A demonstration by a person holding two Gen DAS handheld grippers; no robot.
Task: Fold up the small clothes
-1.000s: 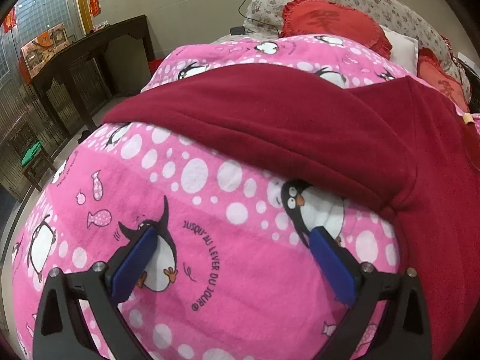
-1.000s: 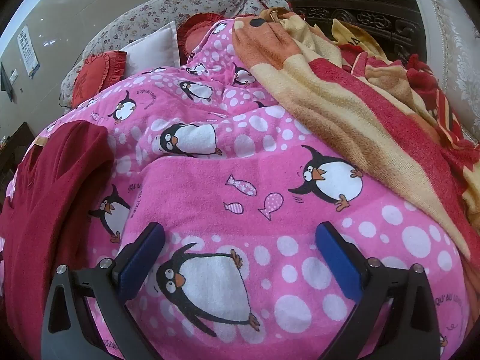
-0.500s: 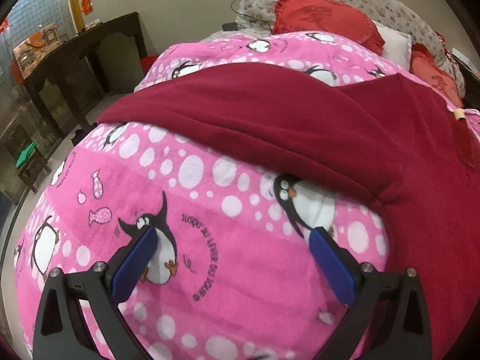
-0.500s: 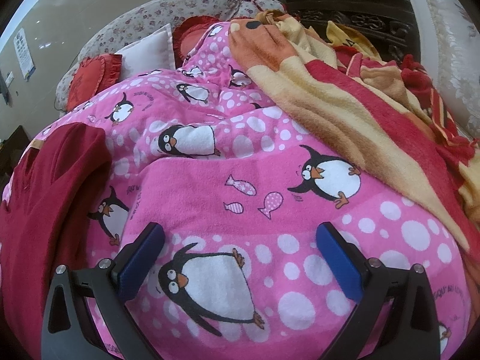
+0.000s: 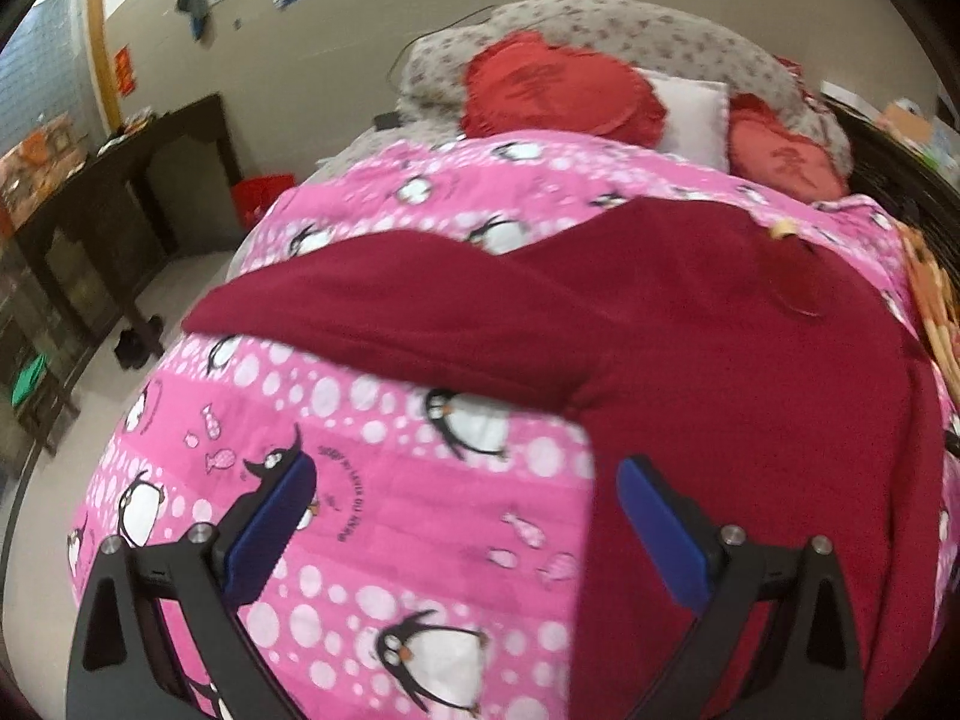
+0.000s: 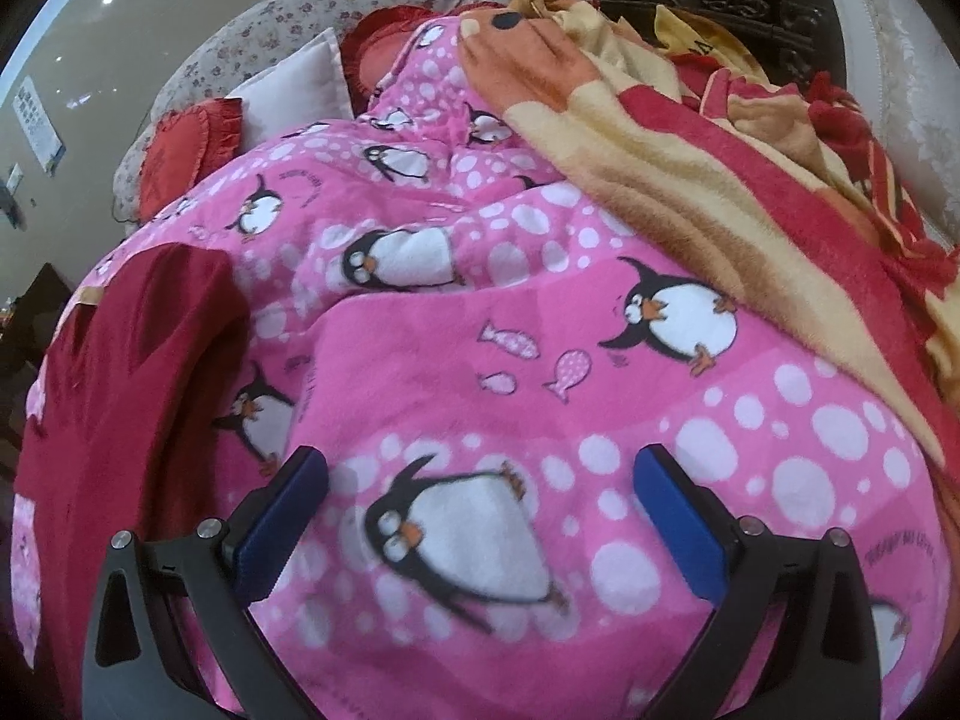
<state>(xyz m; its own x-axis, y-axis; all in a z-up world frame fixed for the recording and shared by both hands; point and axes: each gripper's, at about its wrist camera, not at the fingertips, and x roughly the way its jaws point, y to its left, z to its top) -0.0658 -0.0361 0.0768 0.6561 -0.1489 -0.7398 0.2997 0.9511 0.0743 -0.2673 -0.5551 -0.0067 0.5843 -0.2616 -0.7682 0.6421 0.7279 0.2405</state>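
Observation:
A dark red garment (image 5: 690, 324) lies spread on the pink penguin blanket (image 5: 390, 480), one sleeve stretched to the left. Its body runs down the right side of the left wrist view. My left gripper (image 5: 465, 504) is open and empty above the blanket, its right finger at the garment's edge. In the right wrist view the garment (image 6: 126, 372) lies at the far left. My right gripper (image 6: 480, 498) is open and empty over the bare blanket (image 6: 540, 360), to the right of the garment.
Red cushions (image 5: 558, 90) and a white pillow (image 5: 690, 114) lie at the bed head. A striped orange and red blanket (image 6: 720, 156) is heaped on the right. A dark wooden table (image 5: 120, 180) stands left of the bed, with floor beside it.
The left gripper has pulled back and lifted and swung right toward the garment's body, so more of the bed head shows. The right gripper has shifted only slightly. Both stayed open.

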